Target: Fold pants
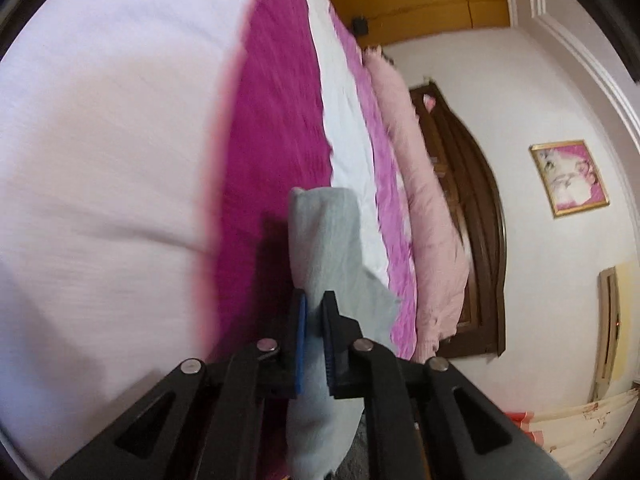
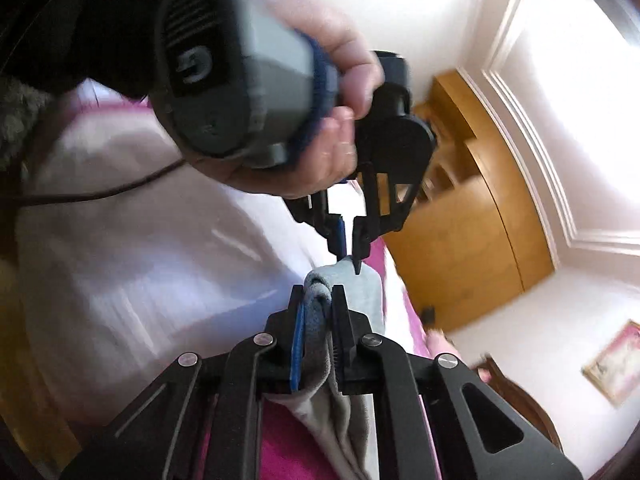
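The pants (image 1: 328, 248) are light grey cloth, lifted off the bed. My left gripper (image 1: 314, 300) is shut on a bunched fold of them, which hangs down between the fingers. My right gripper (image 2: 318, 292) is shut on another thick bunch of the same pants (image 2: 360, 284), with cloth hanging below it. In the right wrist view the left gripper (image 2: 349, 258) appears just ahead, held in a hand, its tips pinching the pants' top edge. The two grippers are close together.
A bed with a magenta cover (image 1: 276, 128) and a white sheet (image 1: 80, 152) lies under the pants. A pink quilt (image 1: 424, 208) lies along its far side. A wooden wardrobe (image 2: 472, 232), a dark wooden headboard (image 1: 472, 208) and a framed picture (image 1: 570, 178) stand beyond.
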Tool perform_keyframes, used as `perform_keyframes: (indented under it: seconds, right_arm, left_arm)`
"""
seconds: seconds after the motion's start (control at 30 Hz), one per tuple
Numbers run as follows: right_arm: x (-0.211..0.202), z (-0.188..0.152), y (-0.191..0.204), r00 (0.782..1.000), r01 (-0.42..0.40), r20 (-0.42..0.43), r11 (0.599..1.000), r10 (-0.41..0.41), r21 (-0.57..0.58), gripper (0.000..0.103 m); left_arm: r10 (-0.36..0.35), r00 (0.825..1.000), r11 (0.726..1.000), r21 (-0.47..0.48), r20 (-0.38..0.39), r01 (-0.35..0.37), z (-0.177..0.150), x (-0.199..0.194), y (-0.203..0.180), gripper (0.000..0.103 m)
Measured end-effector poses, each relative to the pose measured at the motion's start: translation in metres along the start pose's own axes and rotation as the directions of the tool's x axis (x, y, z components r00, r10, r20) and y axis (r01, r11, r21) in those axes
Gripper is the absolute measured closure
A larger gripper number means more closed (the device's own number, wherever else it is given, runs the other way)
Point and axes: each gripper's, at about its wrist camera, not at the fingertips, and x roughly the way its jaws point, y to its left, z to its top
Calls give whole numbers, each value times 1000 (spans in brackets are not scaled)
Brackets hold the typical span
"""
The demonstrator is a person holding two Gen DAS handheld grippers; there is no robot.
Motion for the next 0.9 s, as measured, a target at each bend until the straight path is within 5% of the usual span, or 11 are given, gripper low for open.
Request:
perform_keyframes:
  seconds: [0.2,0.33,0.57,0.73,0.77,0.8,0.83,0.9]
  right_arm:
    - [-15,72,30,982,-141,123,990,142,-14,91]
    - [-9,87,48,973,-199,118,980,198,2,91]
    - [-8,73,26,973,-212,107,974,202,85,91]
    - [-14,69,6,979,-186,114,971,169,154,91]
    - [-12,67,2,980,-180,114,971,163,157,91]
    - [-11,65,-1,981,-173,113,972,156,159,91]
    - [-12,63,-3,982,-167,112,972,150,163,91]
    - [-12,64,1,983,-164,111,971,147,172,91]
  left_arm:
    - [19,992,997,-75,126,-10,-6,-106,64,95]
    - [23,984,990,-142,177,2,-12,-156,108,95]
    - [-59,979,971,-214,197,102,-6,-180,152,103]
    - [-88,981,980,-160,175,117,2,-167,131,103]
    - [-57,983,983,-162,174,85,4,-165,127,89]
    - [-30,984,984,-170,174,60,5,-162,125,55]
    - [-40,983,982,-173,180,72,8,-160,124,45]
    - [-85,976,978,-170,199,120,8,-155,121,47]
